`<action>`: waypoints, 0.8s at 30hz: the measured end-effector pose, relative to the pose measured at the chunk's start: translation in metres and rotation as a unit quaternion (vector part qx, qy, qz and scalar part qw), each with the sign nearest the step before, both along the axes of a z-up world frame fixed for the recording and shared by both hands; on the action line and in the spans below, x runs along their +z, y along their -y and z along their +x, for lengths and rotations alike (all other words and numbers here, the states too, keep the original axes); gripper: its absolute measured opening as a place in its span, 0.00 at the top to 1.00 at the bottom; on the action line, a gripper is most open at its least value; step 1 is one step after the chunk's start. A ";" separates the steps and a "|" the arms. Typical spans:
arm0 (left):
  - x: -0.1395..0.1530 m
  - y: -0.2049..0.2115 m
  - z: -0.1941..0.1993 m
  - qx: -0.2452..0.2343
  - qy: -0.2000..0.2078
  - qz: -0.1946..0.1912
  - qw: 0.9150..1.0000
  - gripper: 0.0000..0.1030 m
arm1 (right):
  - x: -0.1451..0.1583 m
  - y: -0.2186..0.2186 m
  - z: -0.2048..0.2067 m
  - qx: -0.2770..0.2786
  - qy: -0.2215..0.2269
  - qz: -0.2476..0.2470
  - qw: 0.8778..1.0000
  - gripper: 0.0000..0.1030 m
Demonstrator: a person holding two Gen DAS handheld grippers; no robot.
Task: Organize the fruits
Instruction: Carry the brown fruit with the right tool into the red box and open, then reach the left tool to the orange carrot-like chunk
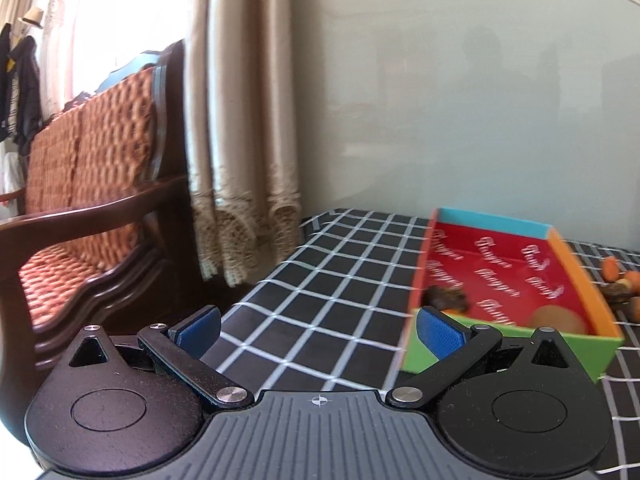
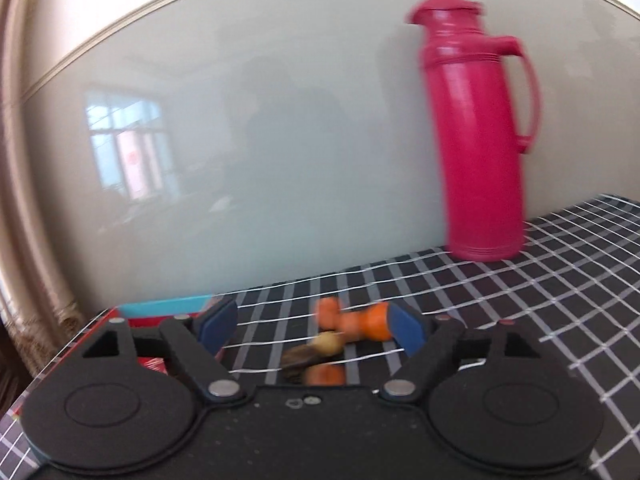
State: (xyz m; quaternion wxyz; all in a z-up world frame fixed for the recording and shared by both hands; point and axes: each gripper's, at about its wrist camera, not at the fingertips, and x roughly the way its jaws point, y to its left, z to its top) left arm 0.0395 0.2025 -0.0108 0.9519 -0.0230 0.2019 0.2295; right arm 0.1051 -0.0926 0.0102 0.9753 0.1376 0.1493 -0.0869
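A shallow box (image 1: 576, 264) with a red printed floor and blue, orange and green walls sits on the checked tablecloth. Inside it lie a dark fruit (image 1: 448, 298) and a brown kiwi (image 1: 558, 318). My left gripper (image 1: 318, 332) stands open just left of the box's near corner, nothing between its blue pads. To the box's right lie loose fruits: orange ones (image 1: 610, 268) and a dark piece. In the right wrist view my right gripper (image 2: 312, 330) is open above that pile: orange fruits (image 2: 374, 324), a yellowish one (image 2: 328, 342) and a dark one (image 2: 298, 358), none gripped.
A tall pink thermos jug (image 2: 478, 132) stands at the back right against the pale glossy wall. A wooden sofa (image 1: 92, 184) with an orange woven cushion and beige curtains (image 1: 240, 120) are left of the table. Black-and-white checked cloth (image 1: 320, 280) covers the table.
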 end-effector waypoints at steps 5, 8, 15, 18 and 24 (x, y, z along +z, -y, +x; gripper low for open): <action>0.002 0.031 0.014 -0.040 0.003 0.001 0.999 0.00 | -0.003 0.031 -0.006 -0.025 -0.002 0.025 0.999 0.20; 0.004 0.054 0.020 -0.066 0.002 0.004 0.998 0.00 | -0.004 0.040 -0.010 -0.030 -0.002 0.011 0.999 0.19; 0.005 0.105 0.031 -0.124 0.005 -0.003 0.992 0.00 | -0.003 0.066 -0.024 -0.047 -0.005 -0.003 0.999 0.18; 0.003 0.130 0.038 -0.150 0.001 0.003 0.989 0.00 | -0.004 0.077 -0.029 -0.052 -0.006 -0.002 0.999 0.18; 0.000 0.172 0.052 -0.192 0.000 0.011 0.981 0.00 | -0.001 0.104 -0.040 -0.081 0.000 -0.018 0.997 0.18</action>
